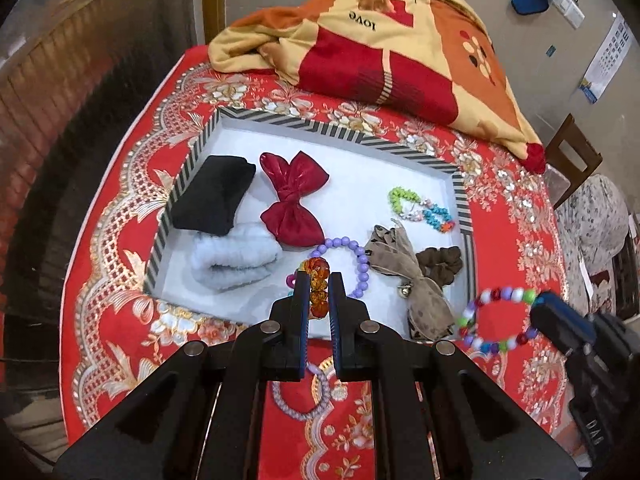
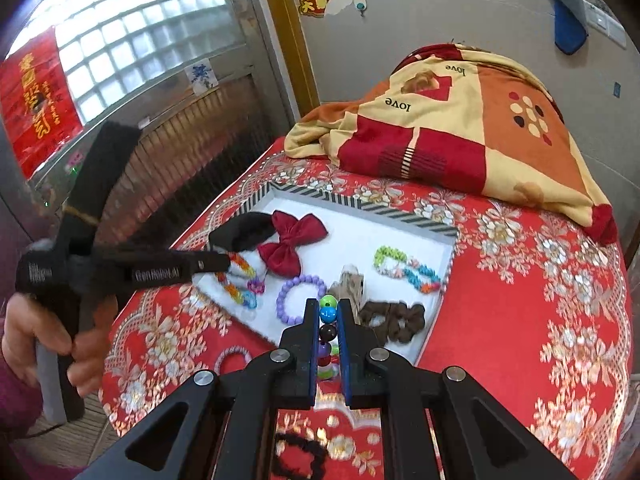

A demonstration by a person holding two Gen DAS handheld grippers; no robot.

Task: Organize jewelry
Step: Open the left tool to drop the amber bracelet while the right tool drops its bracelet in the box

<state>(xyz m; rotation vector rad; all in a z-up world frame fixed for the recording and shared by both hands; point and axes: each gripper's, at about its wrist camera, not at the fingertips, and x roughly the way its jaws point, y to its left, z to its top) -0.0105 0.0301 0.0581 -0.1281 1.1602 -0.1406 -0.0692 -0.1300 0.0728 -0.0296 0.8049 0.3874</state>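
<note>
A: What does the left gripper [image 1: 318, 280] have?

B: Its fingers [image 1: 299, 304] are clenched on an amber faceted-bead bracelet [image 1: 319, 286]. In the left wrist view the beads run in a line along the fingers, pointing away from the camera, above the near edge of the shallow white tray with a black-and-white striped rim [image 1: 304, 123]. In the right wrist view the rest of that bracelet hangs down as an orange, yellow and multicoloured loop [image 2: 240, 280] over the tray's near left corner.

A: And the right gripper [image 2: 329, 312]?

B: Its fingers [image 2: 310, 320] are grasping a multicoloured round-bead bracelet [image 2: 328, 322]; between them the beads stack lengthwise along the fingers. From the left wrist view the same bracelet [image 1: 496, 320] opens as a ring facing the camera, held above the tray's near right corner.

A: What lies in the tray?

B: A black folded cloth [image 1: 214, 196] and a white fluffy piece [image 1: 232, 262] along the left side, a red satin bow [image 1: 294, 200] in the middle, a purple bead bracelet [image 1: 352, 260] near the front, a beige printed bow with a small bell [image 1: 412, 280] touching a brown scrunchie [image 1: 440, 264], and a green, blue and orange woven band [image 1: 422, 208] by the right rim.

A: Anything outside it?

B: A lilac spiral hair tie [image 1: 304, 392] on the red embroidered cloth [image 1: 120, 320] covering the surface, at its near edge, and a patchwork blanket [image 1: 380, 40] heaped at the far edge.
</note>
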